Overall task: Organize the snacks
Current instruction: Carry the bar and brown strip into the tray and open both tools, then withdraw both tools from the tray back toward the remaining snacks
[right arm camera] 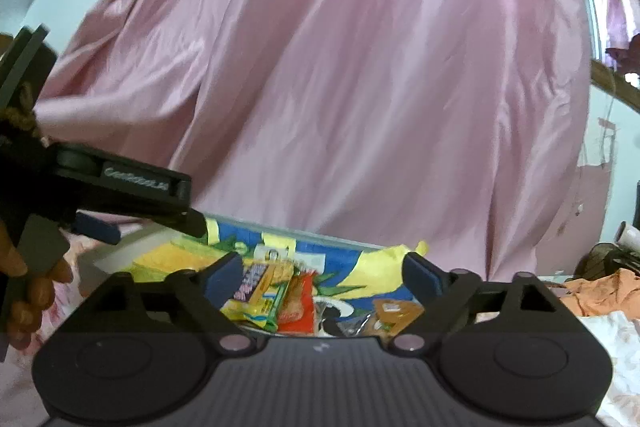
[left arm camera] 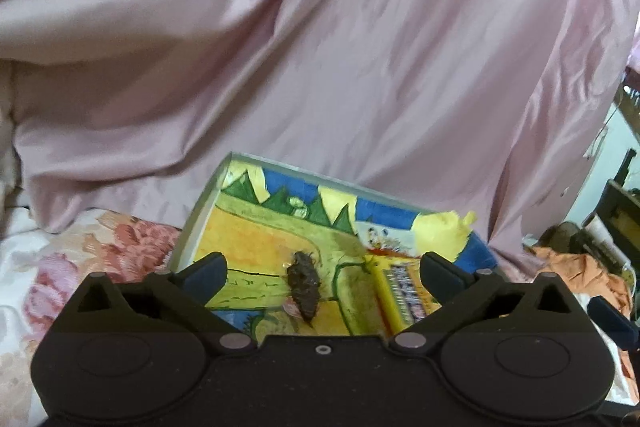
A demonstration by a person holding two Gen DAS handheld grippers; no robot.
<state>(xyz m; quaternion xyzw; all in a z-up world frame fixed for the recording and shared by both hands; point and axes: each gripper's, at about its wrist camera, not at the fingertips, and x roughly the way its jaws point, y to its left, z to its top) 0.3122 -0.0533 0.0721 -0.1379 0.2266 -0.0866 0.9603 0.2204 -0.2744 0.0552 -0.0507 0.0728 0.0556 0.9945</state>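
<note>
A shallow tray (left arm camera: 200, 199) with a painted yellow, green and blue bottom lies on the bed. In the left wrist view a dark brown snack in clear wrap (left arm camera: 304, 283) lies on it, between the fingers of my open, empty left gripper (left arm camera: 320, 273). A yellow snack pack (left arm camera: 400, 291) lies to its right. In the right wrist view my right gripper (right arm camera: 324, 275) is open and empty above a cluster of packs: a yellow one (right arm camera: 260, 291), a red one (right arm camera: 298, 303) and a brown one (right arm camera: 394, 311). The left gripper (right arm camera: 120, 195) shows at the left, held by a hand.
A pink satin curtain (left arm camera: 320, 47) hangs close behind the tray. A floral bedspread (left arm camera: 80, 259) lies left of the tray. Orange cloth (left arm camera: 580, 271) and dark clutter sit at the right. The tray's far rim (right arm camera: 320, 239) stands before the curtain.
</note>
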